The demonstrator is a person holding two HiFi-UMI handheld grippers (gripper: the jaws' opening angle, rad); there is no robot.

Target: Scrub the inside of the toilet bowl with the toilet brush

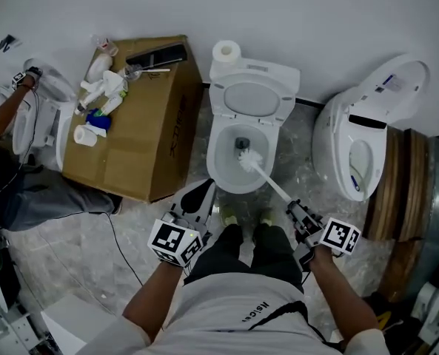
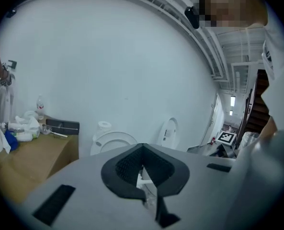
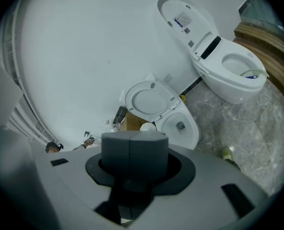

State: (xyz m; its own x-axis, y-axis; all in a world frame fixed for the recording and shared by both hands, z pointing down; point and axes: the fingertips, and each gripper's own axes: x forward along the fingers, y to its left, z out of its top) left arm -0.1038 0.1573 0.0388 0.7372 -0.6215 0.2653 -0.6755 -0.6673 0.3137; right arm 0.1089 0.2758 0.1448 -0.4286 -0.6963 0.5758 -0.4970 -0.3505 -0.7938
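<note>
Spillage is judged the main risk. The toilet bowl [image 1: 213, 170] stands open with its seat raised, and the white head of the toilet brush [image 1: 250, 159] is set low inside it, close to the drain. A hard or hurried stroke could therefore throw water over the rim onto the marble floor [image 1: 308, 146] and the shoes [image 1: 230, 217] planted just in front. A slip is the next hazard. The thin handle is gripped only at its far end, so when the head is pressed against curved porcelain, the long lever could be twisted or slid out of the hold. The right gripper [image 1: 294, 207] is clamped on that handle end, and in the right gripper view its jaws are seen pressed together with no gap. The left gripper [image 1: 206, 191] is held just beside the bowl's near left edge, though contact with the porcelain cannot be made out. Its jaws are drawn together at the tips and nothing is carried in them.
</note>
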